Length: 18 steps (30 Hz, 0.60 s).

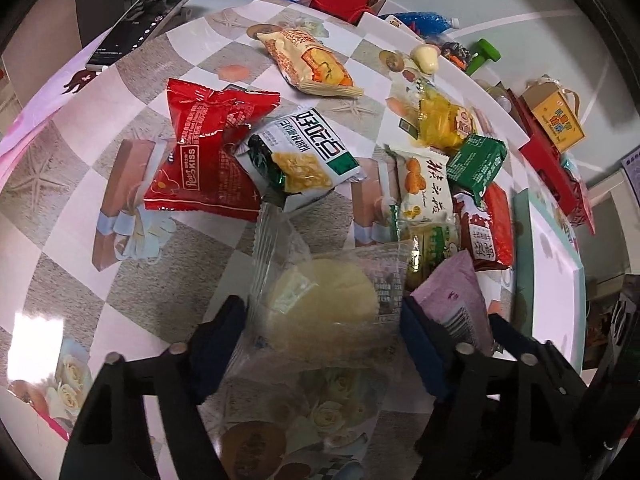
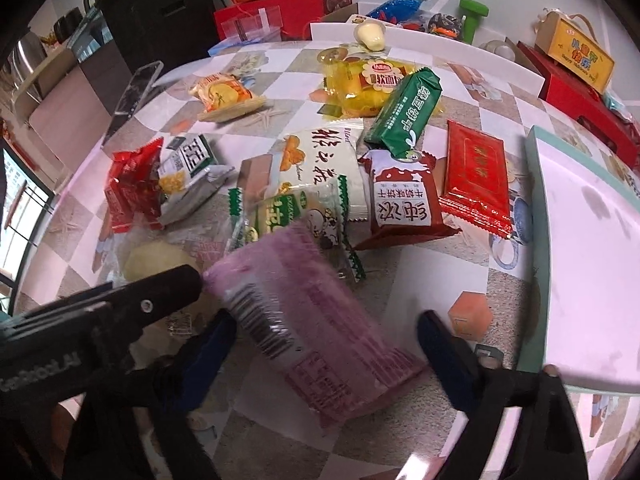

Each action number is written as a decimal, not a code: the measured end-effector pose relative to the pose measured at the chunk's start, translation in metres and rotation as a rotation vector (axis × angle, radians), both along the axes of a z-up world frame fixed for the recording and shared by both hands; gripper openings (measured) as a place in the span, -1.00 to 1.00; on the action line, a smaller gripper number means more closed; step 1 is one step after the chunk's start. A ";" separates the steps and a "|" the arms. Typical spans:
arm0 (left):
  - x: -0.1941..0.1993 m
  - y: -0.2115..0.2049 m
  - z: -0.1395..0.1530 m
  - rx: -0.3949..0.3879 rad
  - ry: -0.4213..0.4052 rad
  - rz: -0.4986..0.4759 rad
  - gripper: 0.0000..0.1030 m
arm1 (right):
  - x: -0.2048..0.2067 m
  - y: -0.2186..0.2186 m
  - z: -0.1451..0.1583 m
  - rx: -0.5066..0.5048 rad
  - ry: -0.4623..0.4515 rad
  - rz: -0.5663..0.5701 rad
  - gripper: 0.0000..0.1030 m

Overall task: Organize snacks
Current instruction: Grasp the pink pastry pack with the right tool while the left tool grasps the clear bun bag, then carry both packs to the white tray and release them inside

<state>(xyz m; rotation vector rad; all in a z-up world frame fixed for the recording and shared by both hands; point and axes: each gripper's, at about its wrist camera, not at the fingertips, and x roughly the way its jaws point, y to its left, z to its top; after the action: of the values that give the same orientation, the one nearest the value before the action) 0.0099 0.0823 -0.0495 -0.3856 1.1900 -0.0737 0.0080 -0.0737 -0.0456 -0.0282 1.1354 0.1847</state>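
Note:
A clear packet holding a round pale cake (image 1: 324,304) lies between the jaws of my left gripper (image 1: 322,308), which is open, its blue pads (image 1: 224,340) close beside the wrapper's side edges. My right gripper (image 2: 328,320) is open around a purple packet (image 2: 312,320) that lies slantwise, one end resting on a green-and-white packet (image 2: 288,212); the pads (image 2: 444,344) stand near its ends. In the right wrist view a left gripper finger (image 2: 160,292) reaches over the pale cake (image 2: 156,260). The purple packet (image 1: 456,296) also shows right of my left gripper.
Several snack packets are strewn over the patterned table: a red one (image 1: 200,160), a white-green one (image 1: 304,156), a yellow bag (image 2: 364,88), a green bar (image 2: 404,112). A pale tray (image 2: 584,248) lies at the right, a phone (image 1: 144,20) at the far left, boxes behind.

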 end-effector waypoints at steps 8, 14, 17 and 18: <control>-0.001 0.001 0.002 -0.012 -0.005 0.002 0.24 | -0.001 0.003 0.003 0.016 -0.007 0.007 -0.06; -0.001 0.002 0.004 -0.014 -0.010 0.003 0.20 | -0.001 -0.008 0.006 0.065 -0.014 -0.027 -0.15; -0.002 0.003 0.005 -0.017 -0.016 0.007 0.19 | -0.002 -0.012 0.008 0.082 -0.018 -0.042 -0.16; -0.002 0.003 0.007 -0.017 -0.023 0.008 0.19 | -0.002 -0.014 0.010 0.090 -0.024 -0.048 -0.16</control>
<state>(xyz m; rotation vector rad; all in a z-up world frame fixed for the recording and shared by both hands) 0.0079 0.0852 -0.0422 -0.4037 1.1653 -0.0818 0.0055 -0.0876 -0.0355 0.0765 1.1017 0.1923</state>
